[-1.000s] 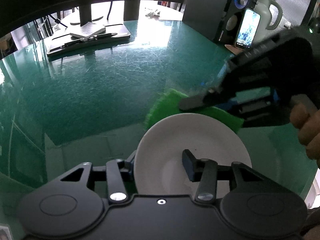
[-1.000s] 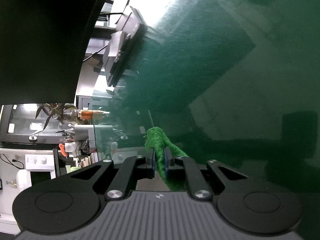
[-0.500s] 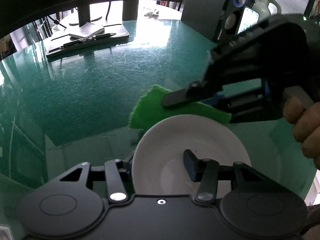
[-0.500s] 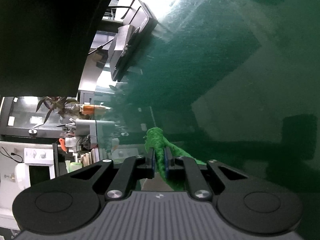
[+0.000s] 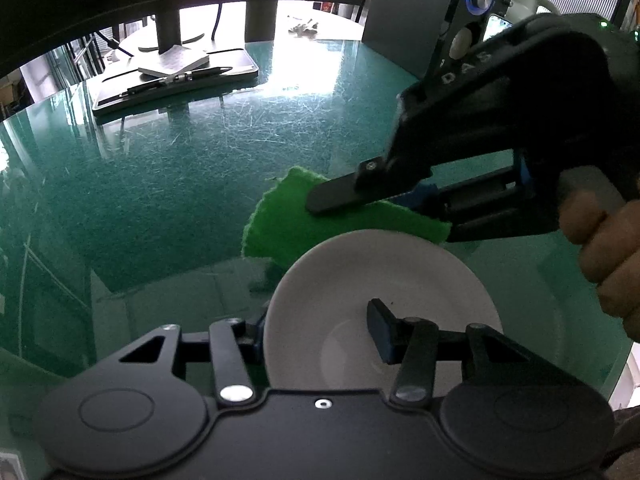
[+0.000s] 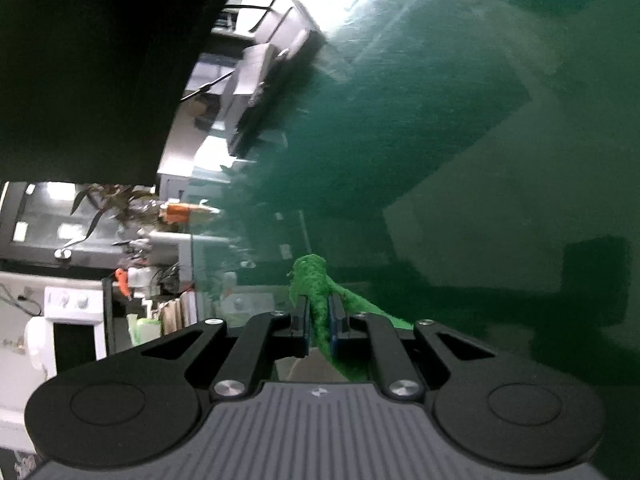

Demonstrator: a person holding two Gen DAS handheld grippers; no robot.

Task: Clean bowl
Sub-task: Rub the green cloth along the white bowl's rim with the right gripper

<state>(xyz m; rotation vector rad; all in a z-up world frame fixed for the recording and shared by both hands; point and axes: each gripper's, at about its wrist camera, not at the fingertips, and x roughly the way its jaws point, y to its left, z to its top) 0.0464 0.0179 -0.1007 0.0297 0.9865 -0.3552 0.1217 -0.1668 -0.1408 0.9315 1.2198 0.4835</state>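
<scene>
**Bowl held, cloth poised, wiping not yet visible**

Left gripper clamped on the white bowl, one finger outside the rim at 9 o'clock, the other inside the basin. Bowl low in the left wrist view, over the green glass table; contact with the table impossible to confirm. Right gripper pinched tight on the green cloth, held just past the bowl's far rim at 11 to 12 o'clock, apparently not yet inside. A few dark specks visible in the basin near the inner finger. Judged stage: setup complete, both items secured. Left to do, by the look of it: bring the cloth down into the basin, wipe round, then set things down.
</scene>
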